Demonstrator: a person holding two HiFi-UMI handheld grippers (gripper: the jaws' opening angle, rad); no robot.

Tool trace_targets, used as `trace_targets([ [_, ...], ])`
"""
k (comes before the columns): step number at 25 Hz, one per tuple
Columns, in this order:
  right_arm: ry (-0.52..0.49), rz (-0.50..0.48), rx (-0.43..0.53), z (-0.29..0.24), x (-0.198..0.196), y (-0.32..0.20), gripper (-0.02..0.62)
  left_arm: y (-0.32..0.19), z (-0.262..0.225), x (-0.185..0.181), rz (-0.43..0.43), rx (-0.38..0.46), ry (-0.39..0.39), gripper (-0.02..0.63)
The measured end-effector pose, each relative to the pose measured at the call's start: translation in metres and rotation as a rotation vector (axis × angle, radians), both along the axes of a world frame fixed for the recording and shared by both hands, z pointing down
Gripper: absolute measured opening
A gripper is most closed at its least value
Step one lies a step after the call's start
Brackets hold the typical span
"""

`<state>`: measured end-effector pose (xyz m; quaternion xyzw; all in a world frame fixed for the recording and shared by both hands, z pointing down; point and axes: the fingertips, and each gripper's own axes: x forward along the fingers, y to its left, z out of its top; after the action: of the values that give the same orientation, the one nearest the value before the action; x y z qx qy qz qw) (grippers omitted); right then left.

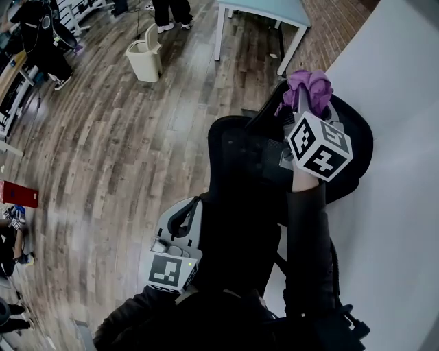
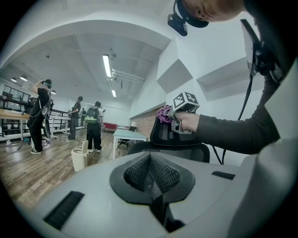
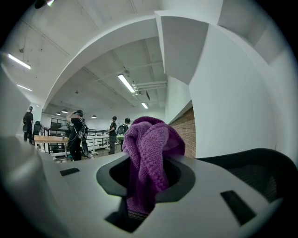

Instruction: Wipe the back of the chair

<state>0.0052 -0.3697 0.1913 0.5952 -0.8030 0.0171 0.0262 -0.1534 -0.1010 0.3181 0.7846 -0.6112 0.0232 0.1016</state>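
Evenly bright indoors, lit by ceiling tube lights (image 2: 107, 65). Soft sheen on wood floor (image 1: 103, 158). Strong fisheye bending, black vignette round both gripper views. Near foreground soft; head view's left edge smeared.

Open office space: wood floor (image 1: 103, 137), white desk (image 1: 264, 9), strip lights (image 2: 107, 65), waste bin (image 1: 145, 59).

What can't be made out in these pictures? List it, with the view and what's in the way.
- Whether the cloth touches the chair back: in the head view the right gripper covers the spot, and the right gripper view shows only the chair's edge.
- Chair seat and legs: in the head view they are hidden under the chair back and the person's sleeve.
- Dust on the chair back: its black mesh is too dark in every view.
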Motion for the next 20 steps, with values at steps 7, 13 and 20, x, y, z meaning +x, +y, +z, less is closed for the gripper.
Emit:
trace_targets([
  [7,-0.012,-0.056,0.016,-0.009,-0.03,0.002,0.101,0.008,-0.005,-0.014,-0.039,-0.003,0.0,0.008],
  [13,-0.013,-0.066,0.034,-0.003,-0.033,0.009,0.1,0.011,-0.006,-0.009,-0.044,0.033,0.036,0.008],
  [20,-0.029,-0.084,0.042,0.009,-0.038,0.03,0.098,0.009,-0.002,-0.003,-0.021,0.005,0.017,0.008],
])
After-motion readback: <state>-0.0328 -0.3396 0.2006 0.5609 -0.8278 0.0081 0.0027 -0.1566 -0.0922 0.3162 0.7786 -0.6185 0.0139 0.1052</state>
